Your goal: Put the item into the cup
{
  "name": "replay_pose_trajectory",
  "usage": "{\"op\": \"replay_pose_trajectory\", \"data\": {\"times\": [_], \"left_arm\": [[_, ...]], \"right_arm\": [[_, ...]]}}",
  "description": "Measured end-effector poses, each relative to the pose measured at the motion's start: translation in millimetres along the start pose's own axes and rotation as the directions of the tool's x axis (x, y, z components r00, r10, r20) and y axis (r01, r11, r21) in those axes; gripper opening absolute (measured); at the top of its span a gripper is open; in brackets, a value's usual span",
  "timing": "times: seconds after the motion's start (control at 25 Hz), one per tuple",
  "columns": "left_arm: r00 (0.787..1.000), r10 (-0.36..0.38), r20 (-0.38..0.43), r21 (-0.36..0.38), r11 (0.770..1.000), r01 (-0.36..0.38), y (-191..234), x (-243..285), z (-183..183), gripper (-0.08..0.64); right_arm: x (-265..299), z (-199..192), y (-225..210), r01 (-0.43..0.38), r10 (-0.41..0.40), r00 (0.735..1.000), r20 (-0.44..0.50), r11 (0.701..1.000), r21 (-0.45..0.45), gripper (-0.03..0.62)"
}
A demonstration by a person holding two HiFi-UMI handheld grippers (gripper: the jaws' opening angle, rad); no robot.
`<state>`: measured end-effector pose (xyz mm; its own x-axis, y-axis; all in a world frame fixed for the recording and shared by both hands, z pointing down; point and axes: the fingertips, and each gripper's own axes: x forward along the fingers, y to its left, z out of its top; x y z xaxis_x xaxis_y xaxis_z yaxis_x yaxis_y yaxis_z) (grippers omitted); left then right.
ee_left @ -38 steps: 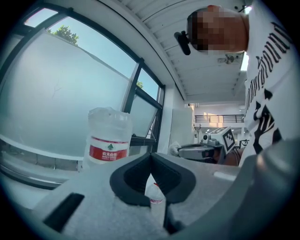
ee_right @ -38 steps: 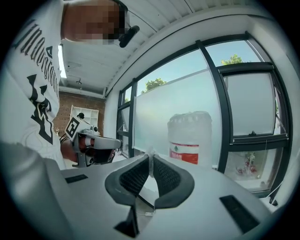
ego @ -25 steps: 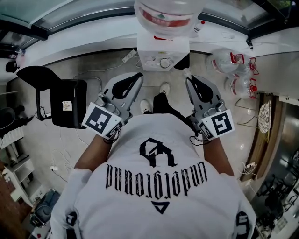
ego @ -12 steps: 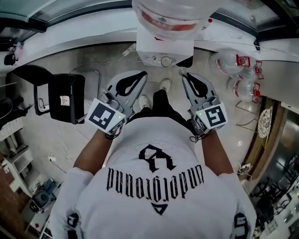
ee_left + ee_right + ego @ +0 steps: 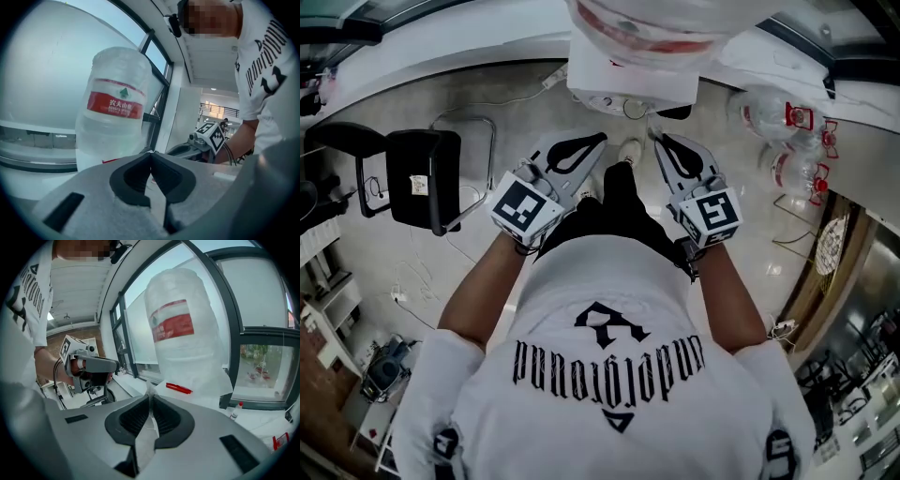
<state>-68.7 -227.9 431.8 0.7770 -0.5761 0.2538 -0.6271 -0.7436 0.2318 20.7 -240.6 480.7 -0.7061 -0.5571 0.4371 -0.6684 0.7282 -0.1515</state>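
Carry step, facing the water dispenser (image 5: 628, 89). R gripper (image 5: 150, 398) is clenched on a thin white item (image 5: 145, 440), poss. a sachet, just in front of the dispenser. L gripper (image 5: 151, 158) is clamped, empty. No cup in sight. Next: find it, line up above, release.

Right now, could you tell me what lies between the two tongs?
In the head view: the person's black-trousered legs and a white shoe, between left tongs and right tongs.

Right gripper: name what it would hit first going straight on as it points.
Likely the white water dispenser under the big bottle; nothing else shows between, though depth is unclear. The right gripper pinches a thin white sheet that would touch first.
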Motion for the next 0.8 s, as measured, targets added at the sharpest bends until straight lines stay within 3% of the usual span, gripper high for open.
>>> {"op": "replay_pose_trajectory", "data": {"times": [0.16, 0.8], "left_arm": [[0.998, -0.044, -0.048, 0.081, 0.996, 0.047, -3.8, 19.1, -31.0, 0.015], [0.988, -0.040, -0.147, 0.039, 0.998, 0.046, 42.4, 71.7, -138.7, 0.015]], "right_arm": [[17.1, -33.1, -8.8, -0.005, 0.005, 0.999, -0.049, 1.000, 0.003, 0.034], [91.1, -147.5, -42.9, 0.005, -0.002, 0.980, -0.198, 1.000, 0.018, 0.035]]}}
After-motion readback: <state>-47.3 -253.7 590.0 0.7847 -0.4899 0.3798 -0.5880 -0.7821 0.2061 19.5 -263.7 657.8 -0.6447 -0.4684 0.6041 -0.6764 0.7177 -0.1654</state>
